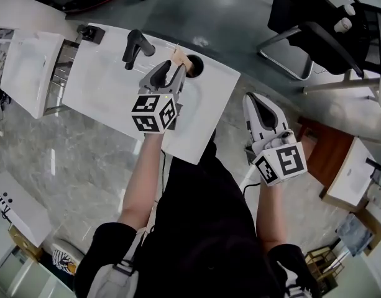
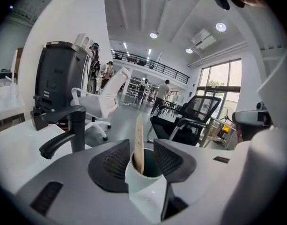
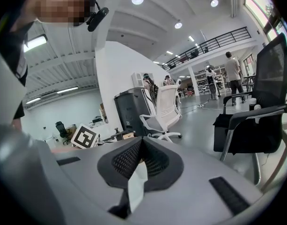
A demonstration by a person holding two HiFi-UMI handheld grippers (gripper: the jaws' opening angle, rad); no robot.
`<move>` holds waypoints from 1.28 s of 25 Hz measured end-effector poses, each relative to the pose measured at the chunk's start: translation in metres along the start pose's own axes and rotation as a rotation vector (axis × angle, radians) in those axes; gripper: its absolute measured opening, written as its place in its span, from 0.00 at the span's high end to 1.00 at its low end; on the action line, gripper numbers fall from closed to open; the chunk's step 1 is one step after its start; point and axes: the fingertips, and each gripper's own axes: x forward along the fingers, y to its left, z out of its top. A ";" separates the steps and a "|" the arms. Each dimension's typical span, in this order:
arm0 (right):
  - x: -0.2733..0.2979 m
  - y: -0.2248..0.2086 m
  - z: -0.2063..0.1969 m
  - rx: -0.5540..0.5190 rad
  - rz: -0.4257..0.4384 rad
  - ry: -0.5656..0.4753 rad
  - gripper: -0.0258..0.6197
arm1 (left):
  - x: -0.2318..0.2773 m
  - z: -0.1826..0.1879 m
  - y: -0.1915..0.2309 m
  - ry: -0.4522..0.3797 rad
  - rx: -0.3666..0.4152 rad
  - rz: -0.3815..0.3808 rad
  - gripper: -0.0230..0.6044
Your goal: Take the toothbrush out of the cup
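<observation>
A pale cup (image 2: 142,177) with a dark inside stands on the white table (image 1: 103,85), with a wooden toothbrush (image 2: 139,144) upright in it. In the head view the cup (image 1: 195,66) sits near the table's far right edge, and the toothbrush handle (image 1: 178,56) sticks out toward the left. My left gripper (image 2: 142,148) is open, one jaw on each side of the toothbrush above the cup's rim, and the pads are clear of the handle. From above, the left gripper (image 1: 175,68) reaches right up to the cup. My right gripper (image 1: 257,102) hangs off the table to the right, shut and empty, as the right gripper view confirms (image 3: 142,150).
A black faucet (image 1: 135,47) stands on the table left of the cup. A white basin (image 1: 28,73) lies further left. Office chairs (image 1: 308,30) stand on the floor beyond, and a small wooden table (image 1: 339,160) is at the right.
</observation>
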 end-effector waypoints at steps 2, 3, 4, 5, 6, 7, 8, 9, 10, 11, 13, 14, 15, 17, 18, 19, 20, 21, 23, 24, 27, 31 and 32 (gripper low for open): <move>0.003 -0.002 -0.002 0.009 -0.013 0.006 0.91 | 0.008 -0.002 0.000 0.012 -0.002 -0.014 0.69; 0.004 -0.003 -0.004 0.013 -0.019 0.009 0.91 | 0.012 -0.003 -0.001 0.018 -0.002 -0.021 0.69; 0.005 -0.004 -0.005 0.017 -0.024 0.012 0.91 | 0.014 -0.004 -0.001 0.024 -0.001 -0.028 0.69; 0.006 -0.004 -0.007 0.021 -0.029 0.015 0.91 | 0.017 -0.005 -0.002 0.031 0.000 -0.036 0.69; 0.007 -0.005 -0.008 0.025 -0.033 0.017 0.91 | 0.020 -0.006 -0.002 0.038 0.002 -0.043 0.70; 0.009 -0.006 -0.009 0.028 -0.037 0.019 0.91 | 0.023 -0.007 -0.002 0.044 0.004 -0.049 0.72; 0.009 -0.006 -0.010 0.031 -0.040 0.019 0.91 | 0.025 -0.008 -0.001 0.049 0.005 -0.052 0.73; 0.010 -0.007 -0.010 0.033 -0.043 0.020 0.91 | 0.027 -0.009 -0.001 0.053 0.006 -0.055 0.74; 0.010 -0.008 -0.011 0.036 -0.046 0.020 0.91 | 0.028 -0.009 0.000 0.057 0.006 -0.055 0.76; 0.011 -0.009 -0.011 0.039 -0.049 0.020 0.91 | 0.029 -0.010 0.000 0.060 0.007 -0.055 0.77; 0.010 -0.011 -0.011 0.042 -0.053 0.019 0.91 | 0.030 -0.010 0.000 0.064 0.009 -0.050 0.82; 0.010 -0.012 -0.011 0.044 -0.055 0.018 0.91 | 0.030 -0.010 0.001 0.065 0.009 -0.046 0.83; 0.009 -0.012 -0.011 0.045 -0.056 0.018 0.91 | 0.030 -0.010 0.001 0.065 0.010 -0.043 0.84; 0.008 -0.014 -0.011 0.047 -0.057 0.017 0.91 | 0.030 -0.010 0.001 0.066 0.010 -0.041 0.85; 0.008 -0.015 -0.012 0.048 -0.057 0.016 0.91 | 0.031 -0.010 0.000 0.067 0.009 -0.041 0.85; 0.007 -0.015 -0.012 0.048 -0.057 0.015 0.91 | 0.031 -0.010 0.000 0.068 0.009 -0.040 0.85; 0.007 -0.016 -0.012 0.048 -0.057 0.014 0.91 | 0.031 -0.009 0.000 0.067 0.009 -0.039 0.86; 0.006 -0.017 -0.012 0.048 -0.057 0.013 0.91 | 0.030 -0.009 0.000 0.065 0.009 -0.036 0.86; 0.004 -0.017 -0.012 0.049 -0.055 0.011 0.91 | 0.029 -0.007 -0.001 0.057 0.012 -0.029 0.89; 0.003 -0.018 -0.012 0.049 -0.055 0.008 0.91 | 0.028 -0.005 -0.002 0.053 0.013 -0.027 0.89; -0.002 -0.020 -0.010 0.048 -0.056 -0.003 0.91 | 0.024 0.001 -0.007 0.041 0.019 -0.030 0.90; -0.009 -0.022 -0.006 0.048 -0.052 -0.022 0.91 | 0.018 0.013 -0.014 0.013 0.036 -0.026 0.90; -0.011 -0.022 -0.005 0.049 -0.050 -0.027 0.91 | 0.016 0.016 -0.016 0.005 0.041 -0.025 0.90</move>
